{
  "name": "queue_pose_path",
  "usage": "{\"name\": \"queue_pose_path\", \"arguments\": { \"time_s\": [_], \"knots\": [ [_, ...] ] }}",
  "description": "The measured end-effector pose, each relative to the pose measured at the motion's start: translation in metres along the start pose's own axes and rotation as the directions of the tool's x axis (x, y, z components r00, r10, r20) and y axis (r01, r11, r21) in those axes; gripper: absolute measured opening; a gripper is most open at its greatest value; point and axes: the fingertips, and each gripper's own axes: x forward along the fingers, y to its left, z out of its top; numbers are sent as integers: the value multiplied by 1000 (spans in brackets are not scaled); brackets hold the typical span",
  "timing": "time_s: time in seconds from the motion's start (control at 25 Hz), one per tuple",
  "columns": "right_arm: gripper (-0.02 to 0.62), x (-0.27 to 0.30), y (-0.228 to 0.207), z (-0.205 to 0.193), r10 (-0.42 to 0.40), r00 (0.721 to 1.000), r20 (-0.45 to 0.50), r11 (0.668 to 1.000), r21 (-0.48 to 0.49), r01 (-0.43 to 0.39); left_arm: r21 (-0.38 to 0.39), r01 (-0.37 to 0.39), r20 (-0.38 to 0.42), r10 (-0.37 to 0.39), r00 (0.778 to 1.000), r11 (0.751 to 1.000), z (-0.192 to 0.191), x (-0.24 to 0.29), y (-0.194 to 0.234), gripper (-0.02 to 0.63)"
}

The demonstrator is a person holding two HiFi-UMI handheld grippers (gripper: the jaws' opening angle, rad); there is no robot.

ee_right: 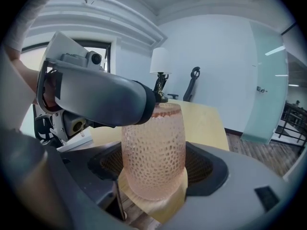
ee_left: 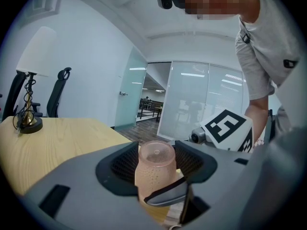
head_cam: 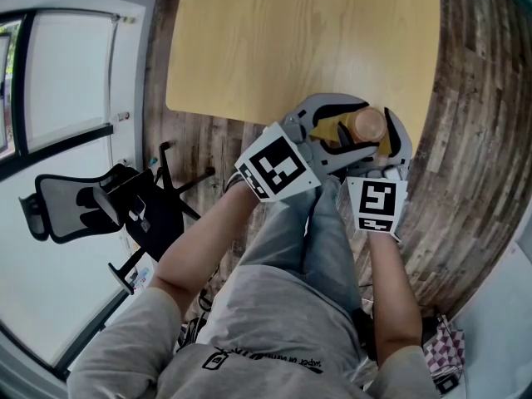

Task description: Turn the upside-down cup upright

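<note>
Cup [head_cam: 368,125] stood mouth down on the table [head_cam: 291,40], at its near edge by the corner. Closed base was up, so not yet turned.

Left gripper [ee_left: 156,148]: jaws well apart but filled by the cup, pads [ee_left: 123,164] against its wall on both sides, toward the base end. Read as a grip on the cup.

Right gripper [ee_right: 153,150]: jaws wide, astride the cup's lower body near the mouth. No squeeze was evident, so taken as open with the cup between.

Step in hand, as judged: secure the cup before lifting and rolling it over.

Notes for doing it well:
- Wall was dimpled and bulged mid-body. Pads on the narrower base end could slide off upward, so seat them nearer the bulge if the hold feels loose.
- Both grippers crowded one cup, and a left jaw lay across the cup's top in the right gripper view. Let one hold and the other stand clear before the roll.
- Lift clear first. The rim sat by the table edge, and a drag could tip it to the floor [head_cam: 465,140].
- Squeeze firm, not hard: looked like glass, unconfirmed.
</note>
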Motion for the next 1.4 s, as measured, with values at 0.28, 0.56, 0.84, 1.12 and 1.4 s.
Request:
{"name": "queue_pose_path", "arguments": {
  "time_s": [0.28, 0.56, 0.84, 1.12, 1.4],
  "knots": [
    [360, 4, 1, -7, 1, 1000, -15, 1000, 24, -1, -7, 13, -3, -13, 1000, 1000, -5, 2, -1, 241],
    [360, 8, 1, -9, 2, 1000, -22, 1000, 31, -1, -16, 21, 0, -21, 1000, 1000, -7, 3, -2, 238],
    [360, 8, 1, -13, 3, 1000, -31, 1000, 28, -2, -20, 28, 2, -28, 1000, 999, -9, 4, -5, 236],
    [360, 10, 4, -17, 9, 999, -41, 1000, 20, -8, -28, 28, 11, -28, 1000, 999, -10, 4, -4, 209],
    [360, 12, 5, -20, 13, 999, -47, 1000, 19, -12, -31, 26, 8, -25, 1000, 999, -12, 5, -3, 206]
  ]
}}
